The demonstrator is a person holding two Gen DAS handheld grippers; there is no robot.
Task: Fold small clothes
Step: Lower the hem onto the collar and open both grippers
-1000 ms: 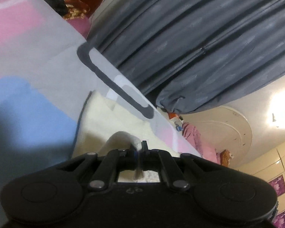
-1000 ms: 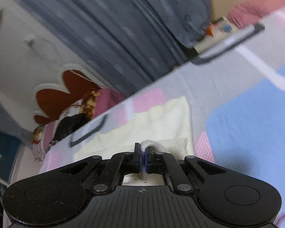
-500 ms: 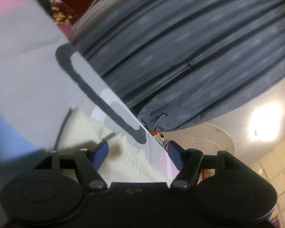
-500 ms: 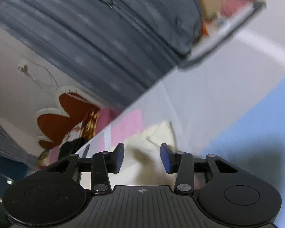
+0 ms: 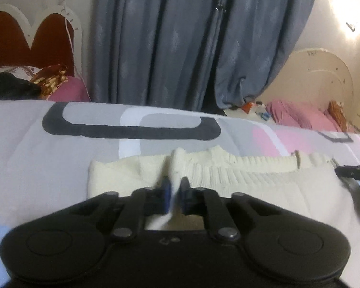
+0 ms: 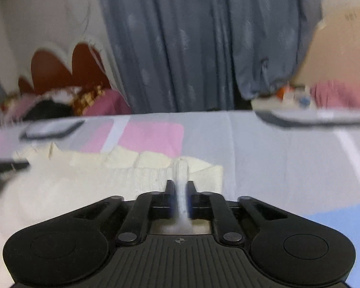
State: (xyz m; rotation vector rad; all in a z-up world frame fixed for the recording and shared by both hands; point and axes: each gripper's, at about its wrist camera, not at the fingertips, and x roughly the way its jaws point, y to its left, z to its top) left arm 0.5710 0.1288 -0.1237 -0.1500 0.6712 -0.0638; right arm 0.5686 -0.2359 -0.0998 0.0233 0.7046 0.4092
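— Where's the garment?
— The cream ribbed knit garment (image 5: 264, 182) lies flat on the grey, pink and blue patterned bedsheet (image 5: 36, 148).
— Fingers?
— My left gripper (image 5: 174, 192) pinches a raised fold; my right gripper (image 6: 180, 193) is closing on another.

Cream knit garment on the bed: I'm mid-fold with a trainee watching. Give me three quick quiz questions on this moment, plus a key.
1. True or false: the cream knit garment lies on a bedsheet printed with grey, pink and blue shapes.
2. What is pinched in the left gripper? A) the grey curtain B) a fold of the cream garment C) nothing
3. Fill in: in the right wrist view, the right gripper is closing on a ridge of ____ fabric.

Key: 1 true; 2 B; 3 cream.
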